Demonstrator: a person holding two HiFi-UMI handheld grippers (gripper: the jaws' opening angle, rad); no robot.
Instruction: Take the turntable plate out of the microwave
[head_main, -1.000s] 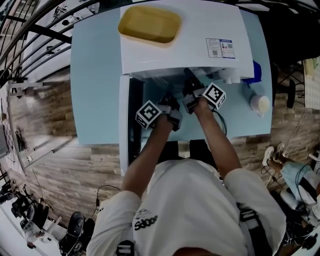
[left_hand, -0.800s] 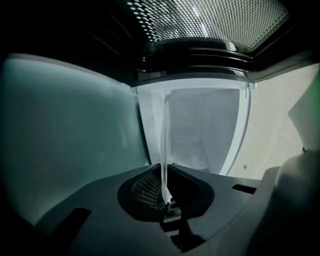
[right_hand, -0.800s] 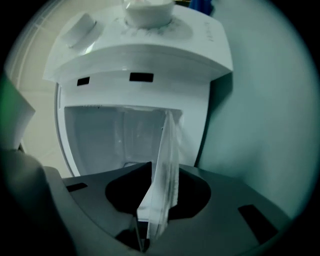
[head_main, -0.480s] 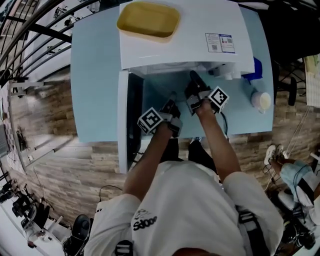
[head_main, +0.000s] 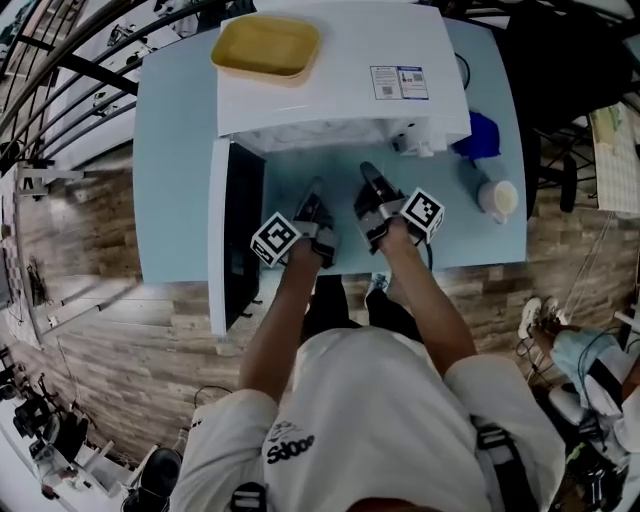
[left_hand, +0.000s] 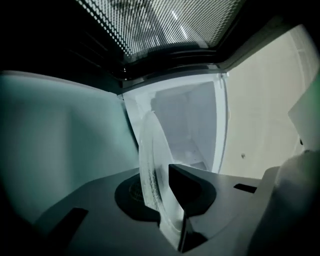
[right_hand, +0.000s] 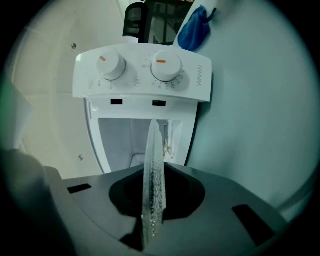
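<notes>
Pale blue bench (head_main: 175, 150) is carrying the microwave (head_main: 330, 100), its door (head_main: 235, 230) standing open at left. Near of the mouth, the turntable plate (right_hand: 153, 175) is hanging edge-on to both grippers. The right gripper (head_main: 367, 175) has just been closing on the rim. The left gripper (head_main: 316, 190) has been loosening slightly, its fingers (left_hand: 190, 187) touching the rim. Pulling nearer looks unobstructed.

Turntable plate (right_hand: 152, 190) further out of the microwave (head_main: 340, 60), nearer the person (head_main: 370, 420)
</notes>
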